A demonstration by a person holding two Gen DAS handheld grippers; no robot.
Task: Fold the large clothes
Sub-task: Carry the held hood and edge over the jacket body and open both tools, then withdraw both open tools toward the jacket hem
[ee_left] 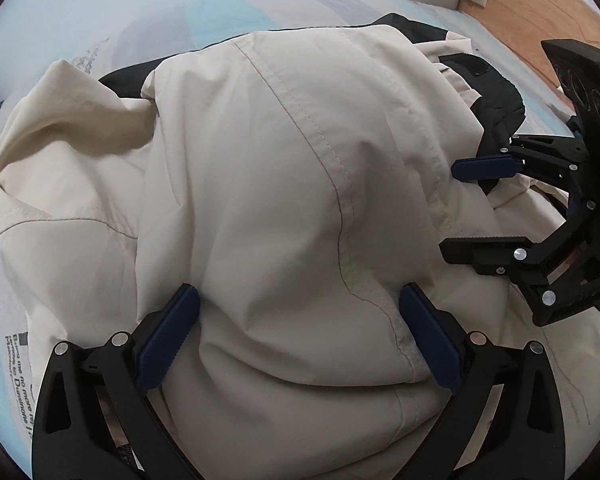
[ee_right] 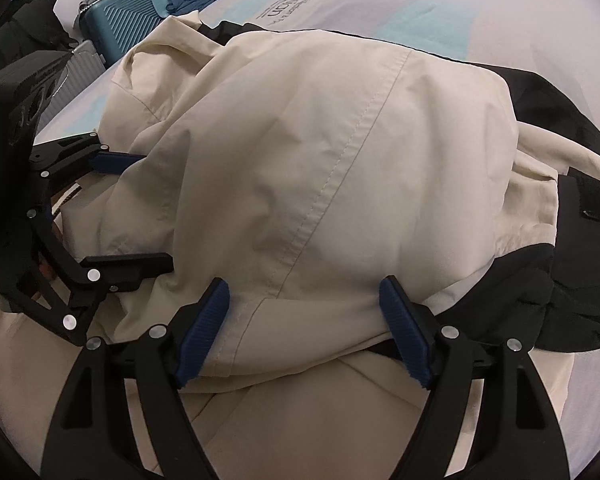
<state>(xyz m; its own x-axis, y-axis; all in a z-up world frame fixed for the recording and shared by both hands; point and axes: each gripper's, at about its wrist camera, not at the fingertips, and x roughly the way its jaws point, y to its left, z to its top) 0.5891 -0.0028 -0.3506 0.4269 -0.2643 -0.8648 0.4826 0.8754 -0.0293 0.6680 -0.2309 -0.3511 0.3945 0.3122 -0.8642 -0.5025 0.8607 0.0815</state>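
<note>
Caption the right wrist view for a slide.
Right gripper open, straddling a folded cream jacket on a bed.

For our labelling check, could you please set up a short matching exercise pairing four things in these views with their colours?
Things:
1. jacket body
2. jacket cuff
3. suitcase
4. gripper pads

Colours:
A. dark blue
B. teal
C. cream
D. black

Pairs: 1-C, 2-D, 3-B, 4-A
</note>
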